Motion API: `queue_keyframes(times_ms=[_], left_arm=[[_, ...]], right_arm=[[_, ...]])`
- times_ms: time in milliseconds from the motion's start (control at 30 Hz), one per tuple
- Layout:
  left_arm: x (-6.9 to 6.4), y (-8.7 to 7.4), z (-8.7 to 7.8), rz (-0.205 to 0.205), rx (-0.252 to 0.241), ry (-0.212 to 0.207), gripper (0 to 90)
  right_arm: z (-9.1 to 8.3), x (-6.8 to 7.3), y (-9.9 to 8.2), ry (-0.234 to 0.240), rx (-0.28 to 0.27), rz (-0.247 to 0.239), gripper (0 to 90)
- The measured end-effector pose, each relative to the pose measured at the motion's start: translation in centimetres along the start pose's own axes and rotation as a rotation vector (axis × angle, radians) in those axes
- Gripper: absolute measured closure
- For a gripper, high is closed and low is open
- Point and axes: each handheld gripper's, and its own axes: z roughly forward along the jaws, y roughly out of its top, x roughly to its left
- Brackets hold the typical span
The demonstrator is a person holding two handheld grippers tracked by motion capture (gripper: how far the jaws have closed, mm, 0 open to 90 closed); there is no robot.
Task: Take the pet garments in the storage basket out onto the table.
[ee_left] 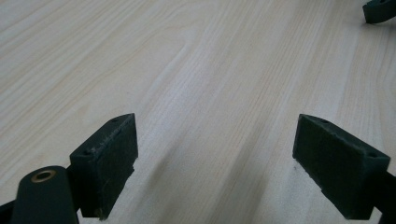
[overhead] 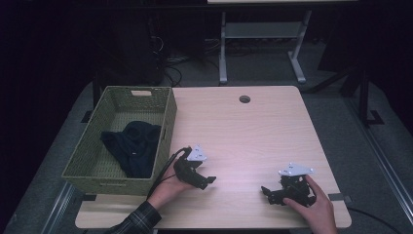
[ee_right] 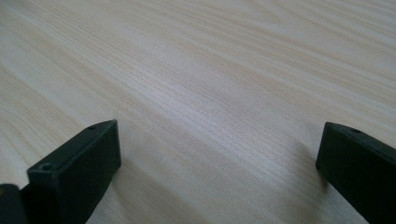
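Grippers rest low over the table (overhead: 243, 131): left gripper (overhead: 207, 180) and right gripper (overhead: 267, 192) both spread wide, empty; dark cloth (overhead: 131, 146) lies in basket (overhead: 168, 117).

Dim room, grey floor (overhead: 272, 68), white-legged desk (overhead: 263, 34) beyond the table (overhead: 253, 131).

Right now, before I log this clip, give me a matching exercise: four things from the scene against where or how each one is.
Things:
1. dark garment
2. woven basket
3. left gripper
4. round hole

Places or states:
A. near the table's far edge
B. open and empty, over bare wood
C. lying inside the basket
D. on the table's left side, green

Pairs: 1-C, 2-D, 3-B, 4-A
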Motion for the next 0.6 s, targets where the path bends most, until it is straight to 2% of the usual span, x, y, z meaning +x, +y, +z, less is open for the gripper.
queue_keyframes(times_ms=[300, 400, 600], left_arm=[[-0.1, 0.6, -0.6, 0.008, 0.007, 0.006, 13.6], [0.1, 0.8, -0.9, -0.012, -0.001, -0.005, 13.8], [0.0, 1.2, -1.2, 0.002, 0.003, -0.006, 13.8]], right_arm=[[0.0, 0.0, 0.0, 0.000, 0.000, 0.000, 0.0], [0.0, 0.0, 0.0, -0.001, -0.001, -0.002, 0.0], [0.0, 0.0, 0.0, 0.000, -0.002, -0.004, 0.0]])
